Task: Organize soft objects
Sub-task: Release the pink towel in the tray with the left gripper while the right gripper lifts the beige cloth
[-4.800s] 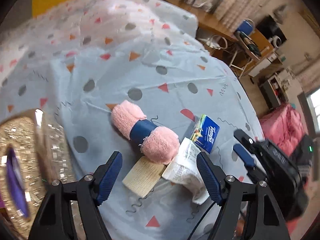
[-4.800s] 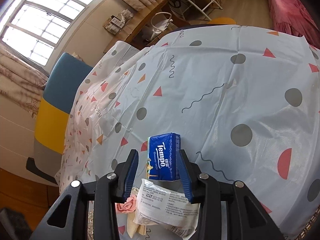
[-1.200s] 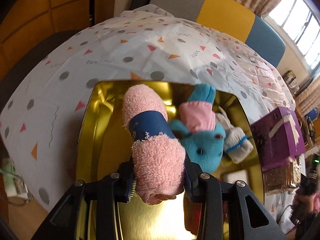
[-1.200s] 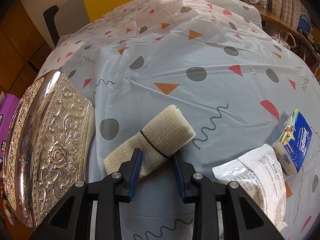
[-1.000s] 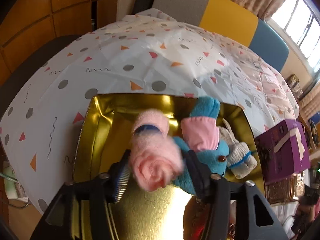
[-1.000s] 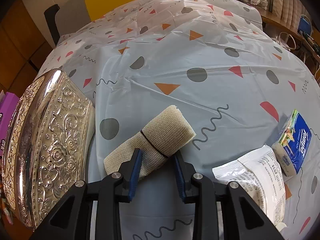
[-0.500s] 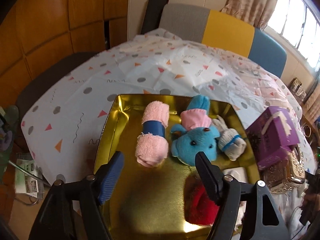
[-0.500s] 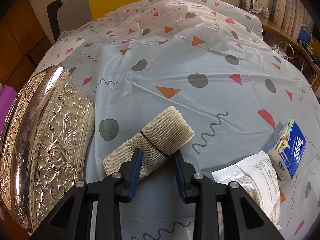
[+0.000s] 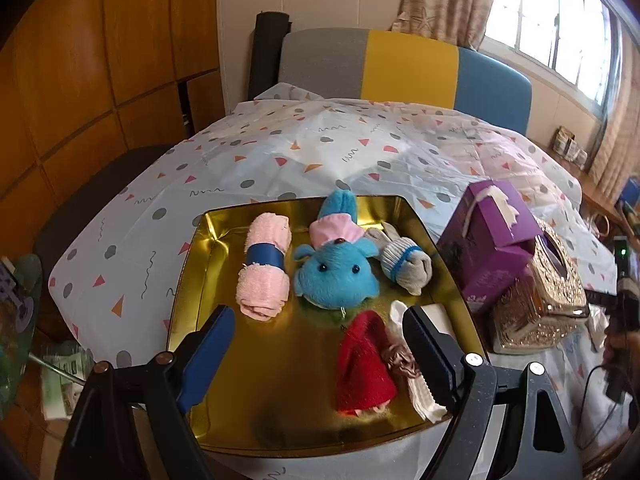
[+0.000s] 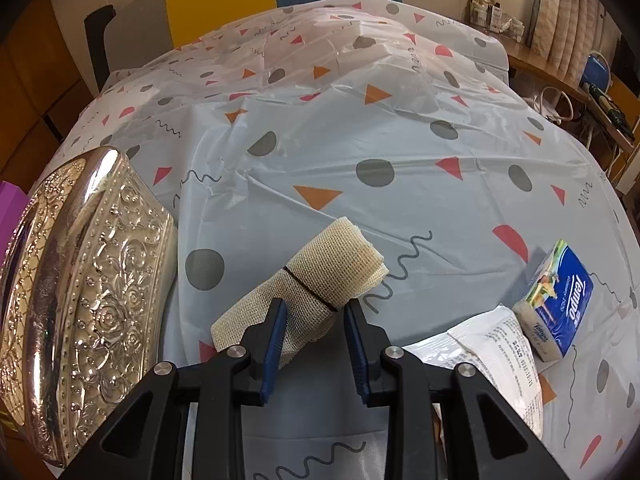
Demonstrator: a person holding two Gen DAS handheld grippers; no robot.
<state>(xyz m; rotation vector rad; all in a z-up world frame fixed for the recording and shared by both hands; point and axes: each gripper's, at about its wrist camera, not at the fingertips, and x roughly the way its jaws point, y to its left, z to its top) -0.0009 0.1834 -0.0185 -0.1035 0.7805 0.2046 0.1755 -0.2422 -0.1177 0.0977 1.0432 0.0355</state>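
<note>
Left wrist view: the left gripper (image 9: 316, 340) is held wide apart above the gold tray (image 9: 188, 272), where the pink towel roll (image 9: 264, 268) lies; a white item is partly hidden behind one finger. The right gripper (image 10: 314, 316) is clamped on the beige mesh roll (image 10: 320, 280), its near end hidden.

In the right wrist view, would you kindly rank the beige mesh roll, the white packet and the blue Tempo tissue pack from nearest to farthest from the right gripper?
1. Beige mesh roll: between the fingers of the right gripper.
2. White packet: on the tablecloth just right of the gripper.
3. Blue Tempo tissue pack: farther right, beyond the packet.
</note>
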